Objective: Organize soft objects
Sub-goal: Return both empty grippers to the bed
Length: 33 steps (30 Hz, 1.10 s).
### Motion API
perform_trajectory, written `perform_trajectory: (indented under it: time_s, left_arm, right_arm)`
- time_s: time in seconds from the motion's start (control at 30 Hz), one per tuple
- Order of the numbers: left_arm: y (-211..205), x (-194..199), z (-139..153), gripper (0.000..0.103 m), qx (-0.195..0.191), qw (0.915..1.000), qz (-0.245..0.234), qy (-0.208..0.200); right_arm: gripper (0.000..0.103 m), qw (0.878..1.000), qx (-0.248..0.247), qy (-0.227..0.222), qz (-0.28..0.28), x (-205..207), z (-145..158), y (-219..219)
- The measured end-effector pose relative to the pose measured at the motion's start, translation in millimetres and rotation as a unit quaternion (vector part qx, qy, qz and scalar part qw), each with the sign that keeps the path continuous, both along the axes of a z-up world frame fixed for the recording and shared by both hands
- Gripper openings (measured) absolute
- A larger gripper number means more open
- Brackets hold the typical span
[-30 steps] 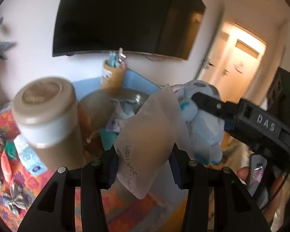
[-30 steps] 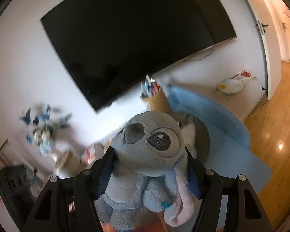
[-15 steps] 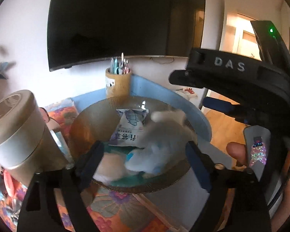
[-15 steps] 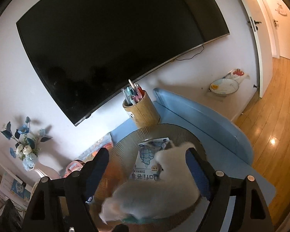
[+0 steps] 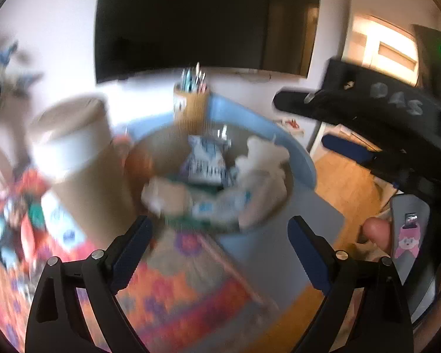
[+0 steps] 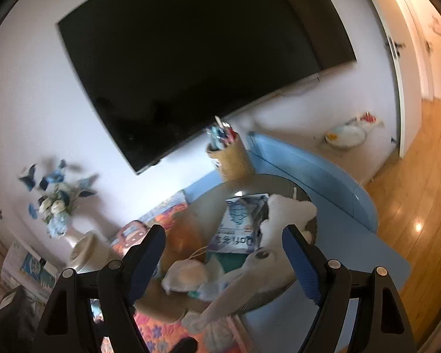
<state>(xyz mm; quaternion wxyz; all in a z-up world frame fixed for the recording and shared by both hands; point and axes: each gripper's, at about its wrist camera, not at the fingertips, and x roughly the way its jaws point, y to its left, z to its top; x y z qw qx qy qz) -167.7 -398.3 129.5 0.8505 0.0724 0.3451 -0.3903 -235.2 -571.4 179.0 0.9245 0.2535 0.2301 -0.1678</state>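
Two grippers, both w/ jaws spread wide and nothing between the pads. The left gripper (image 5: 220,253) hangs over the flowered orange cloth (image 5: 173,300), short of the round woven basket (image 5: 289,176); its view is badly smeared. The right gripper (image 6: 223,259) sits above the same basket (image 6: 279,181), seen from the other side and sharper. Both sets of jaws opened within the last second, then held wide. The grey-blue plush toy (image 6: 267,261) lies slumped in the basket, head toward the right gripper's camera, one limb draped over the near rim – not clamped. In the left view the plush (image 5: 258,173) is a pale blur on the basket's right side. Also in the basket: a blue-and-white tissue pack (image 6: 239,223) at the back, a soft cream pouch (image 6: 185,276) at the front left, something teal under them – can't tell what. A bamboo pen holder (image 6: 230,158) stands just behind the basket on the blue mat (image 6: 317,170). Cream lidded canister (image 5: 73,153) left of the basket, near it. Dark TV (image 6: 203,58) on the wall; a vase of blue flowers (image 6: 56,203) further left. The right gripper's black body (image 5: 376,123) crosses the left view's right edge, a thumb (image 5: 374,232) below it.
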Motion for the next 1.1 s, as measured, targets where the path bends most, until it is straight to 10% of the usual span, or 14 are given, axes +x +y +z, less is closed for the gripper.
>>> perform_trajectory:
  time_s: [0.43,0.77,1.0,1.1]
  left_arm:
    - [138,3,34,0.093,0.012,0.9940,0.096,-0.051]
    - [332,74,86,0.093,0.067,0.9468,0.289,-0.125]
    - [366,146,7,0.094,-0.054,0.9725,0.217,0.065]
    - [343,162,-31,0.094,-0.084,0.9795,0.165,0.079]
  right_arm:
    - [0.085,0.991,-0.071,-0.062,0.095,-26,25,124]
    - [0.095,0.966,-0.083,-0.039,0.243,37,6,230]
    - [0.095,0.945,-0.062,0.102,0.305,108,-78,290]
    - [0.095,0.937,-0.053,0.136,0.318,125,-109,297]
